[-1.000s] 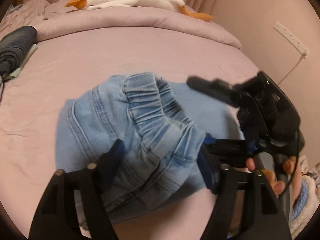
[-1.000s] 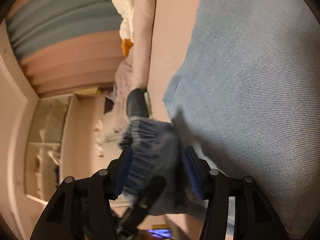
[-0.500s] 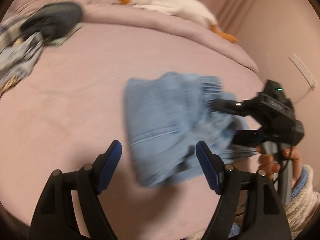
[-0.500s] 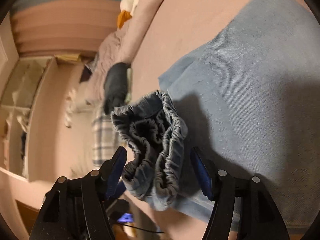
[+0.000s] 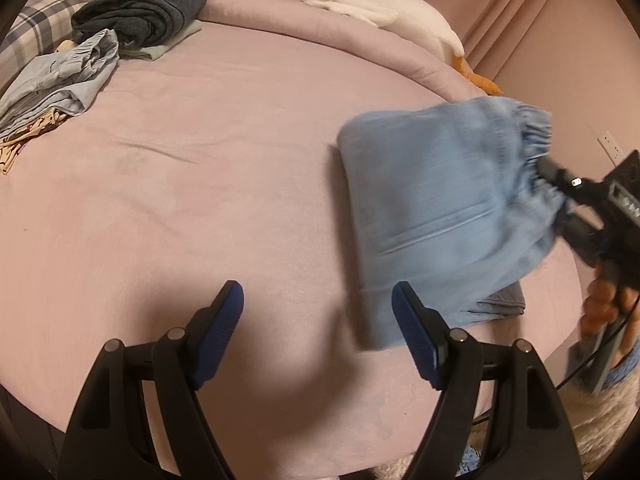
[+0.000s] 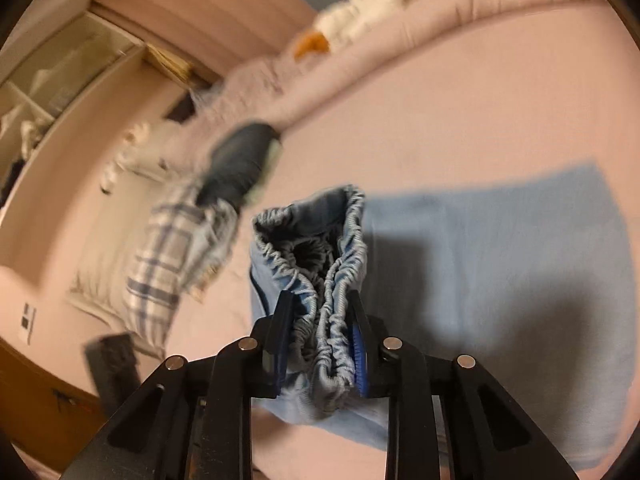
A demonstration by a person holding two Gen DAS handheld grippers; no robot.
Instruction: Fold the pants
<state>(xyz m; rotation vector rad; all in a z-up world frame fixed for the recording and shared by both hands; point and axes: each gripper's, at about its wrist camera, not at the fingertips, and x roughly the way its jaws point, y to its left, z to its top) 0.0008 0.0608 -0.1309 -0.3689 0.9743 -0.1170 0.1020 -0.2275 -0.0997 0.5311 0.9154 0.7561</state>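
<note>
The light blue denim pants (image 5: pixel 436 208) lie folded on the pink bed, at the right in the left wrist view. My right gripper (image 6: pixel 320 340) is shut on the gathered elastic waistband (image 6: pixel 320 264) and lifts that end above the rest of the pants (image 6: pixel 500 280). It shows at the far right of the left wrist view (image 5: pixel 560 184), pinching the waistband edge. My left gripper (image 5: pixel 318 320) is open and empty, over bare sheet just left of the pants' near corner.
A pile of clothes lies at the bed's far left: a dark folded garment (image 5: pixel 144 8), light blue clothes (image 5: pixel 64 76) and plaid fabric (image 6: pixel 172 264). A white plush goose (image 5: pixel 372 4) lies on the rolled duvet at the back. A wall socket (image 5: pixel 612 146) is at right.
My left gripper has let go of the pants and drawn back left, open. My right gripper has closed on the waistband and pulled it up and to the right.
</note>
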